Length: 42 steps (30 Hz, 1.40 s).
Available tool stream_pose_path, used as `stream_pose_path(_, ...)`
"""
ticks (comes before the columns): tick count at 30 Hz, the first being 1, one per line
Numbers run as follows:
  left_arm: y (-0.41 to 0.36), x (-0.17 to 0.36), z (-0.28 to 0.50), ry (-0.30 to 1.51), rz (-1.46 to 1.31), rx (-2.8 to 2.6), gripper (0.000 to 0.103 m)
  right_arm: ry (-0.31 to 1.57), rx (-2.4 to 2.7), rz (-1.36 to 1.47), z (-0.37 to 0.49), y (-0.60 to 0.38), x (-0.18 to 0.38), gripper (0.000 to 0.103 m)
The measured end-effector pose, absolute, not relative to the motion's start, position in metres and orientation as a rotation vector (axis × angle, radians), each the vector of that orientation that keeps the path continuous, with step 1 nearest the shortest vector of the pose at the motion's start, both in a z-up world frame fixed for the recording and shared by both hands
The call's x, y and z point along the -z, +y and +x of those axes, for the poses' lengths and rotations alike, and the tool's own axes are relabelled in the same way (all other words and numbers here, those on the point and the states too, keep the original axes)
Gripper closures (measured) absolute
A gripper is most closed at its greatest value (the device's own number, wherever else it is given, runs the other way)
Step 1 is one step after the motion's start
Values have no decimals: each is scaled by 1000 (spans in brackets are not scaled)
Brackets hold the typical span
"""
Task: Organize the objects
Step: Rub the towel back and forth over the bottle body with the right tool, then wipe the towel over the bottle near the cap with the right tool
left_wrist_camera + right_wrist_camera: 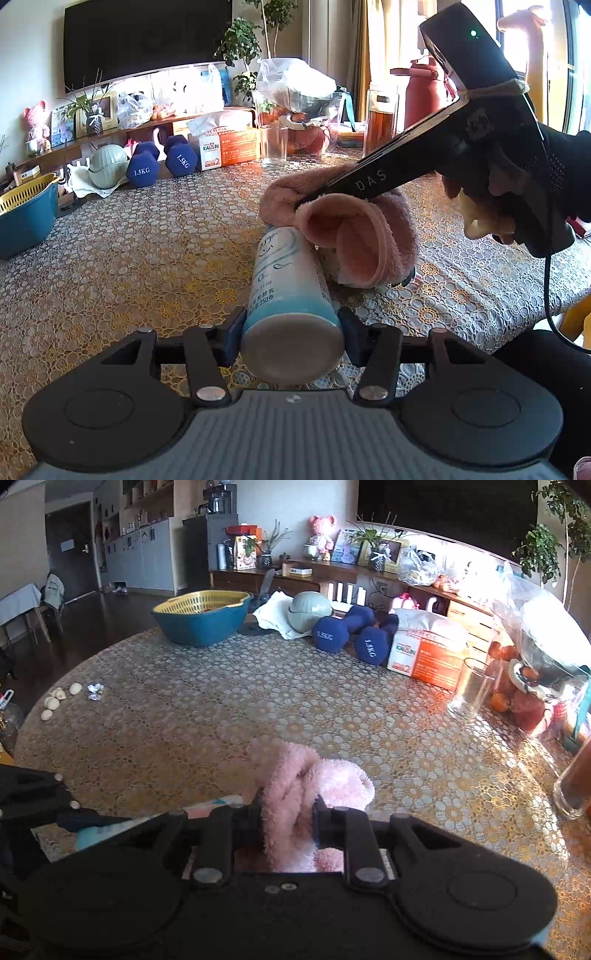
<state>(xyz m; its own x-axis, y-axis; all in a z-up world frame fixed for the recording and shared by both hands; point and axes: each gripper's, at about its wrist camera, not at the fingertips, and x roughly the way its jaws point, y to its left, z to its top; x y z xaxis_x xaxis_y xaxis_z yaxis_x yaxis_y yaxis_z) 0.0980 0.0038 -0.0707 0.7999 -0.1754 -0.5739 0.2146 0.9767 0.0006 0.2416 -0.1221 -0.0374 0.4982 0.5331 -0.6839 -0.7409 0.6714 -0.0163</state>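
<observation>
My left gripper is shut on a white and blue bottle that lies pointing away from me, its flat base toward the camera. The bottle's far end touches the open mouth of a pink fluffy pouch on the patterned tablecloth. My right gripper reaches in from the upper right and pinches the pouch's upper rim. In the right wrist view the right gripper is shut on the pink fluffy fabric; the bottle shows at lower left.
Along the table's far side stand a blue basin with a yellow strainer, two blue dumbbells, a tissue box, an empty glass and bagged fruit. Garlic cloves lie at the left edge. A jar stands right.
</observation>
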Motion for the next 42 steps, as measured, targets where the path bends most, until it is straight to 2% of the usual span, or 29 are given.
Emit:
stream_pose_path(7,2,66,100,612,64,207,50,703,-664,-323,247,-151,42,82)
stream_pose_path(18,4,57,106,619,15,201,50,493,-808,-302,176,-189,-13,82)
stream_pose_path(29,0,58,106,621,42,198,50,523,-1064,-202,133,-154,-7,82)
stream_pose_path(36,-1,62,102,604,59,196,50,609,-1122,-104,157,-146,5,82)
stream_pose_path(42,1,63,102,604,53,200,50,627,-1103,-147,177,-129,9,82)
